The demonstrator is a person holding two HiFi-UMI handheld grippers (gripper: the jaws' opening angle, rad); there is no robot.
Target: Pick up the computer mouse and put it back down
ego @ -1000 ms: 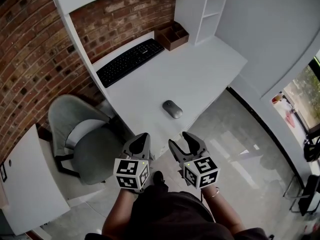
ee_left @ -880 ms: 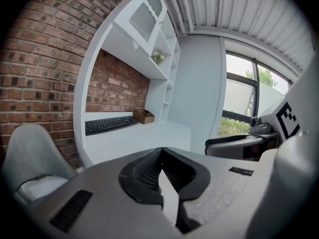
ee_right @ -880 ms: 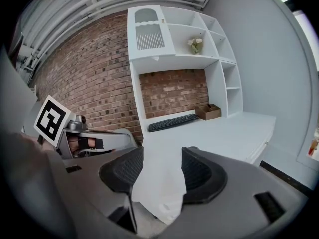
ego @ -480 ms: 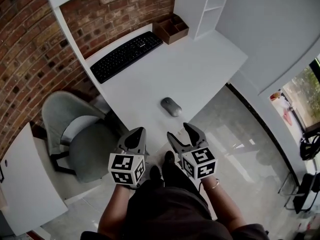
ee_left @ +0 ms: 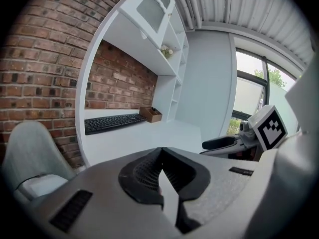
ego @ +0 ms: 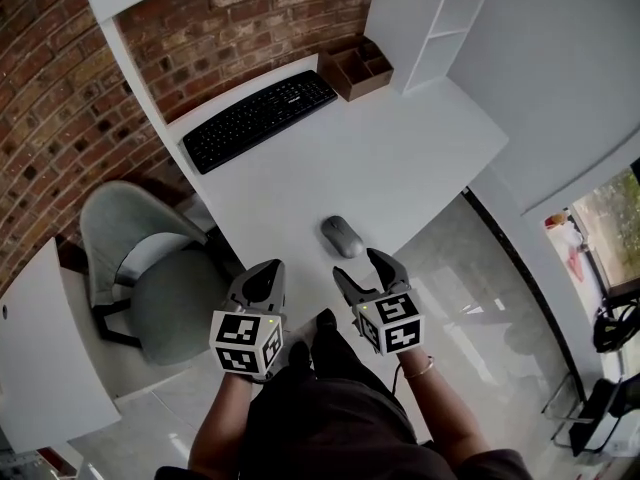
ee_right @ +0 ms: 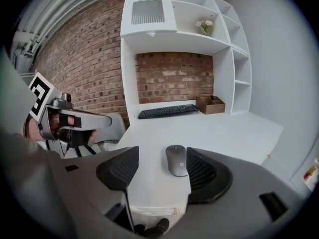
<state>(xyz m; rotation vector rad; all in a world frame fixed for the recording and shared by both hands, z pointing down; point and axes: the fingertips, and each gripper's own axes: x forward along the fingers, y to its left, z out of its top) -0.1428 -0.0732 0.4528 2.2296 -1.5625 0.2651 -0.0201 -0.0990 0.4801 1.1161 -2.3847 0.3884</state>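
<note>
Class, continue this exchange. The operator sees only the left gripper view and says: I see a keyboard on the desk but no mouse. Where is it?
Observer: The grey mouse lies near the front edge of the desk, just ahead of the right gripper.
Operator: Is it gripped?
Observer: No. The jaws have just been opening, stand wide and grip nothing; the mouse rests untouched.
Operator: Lined up?
Observer: In the right gripper view the mouse sits closer to the right-hand jaw.

You hold both grippers low before you, side by side, tilted slightly downward. Your left gripper (ego: 268, 268) has its fingers pressed together. Your right gripper (ego: 358, 265) has just been opening its fingers, now wide apart, gripping nothing.
</note>
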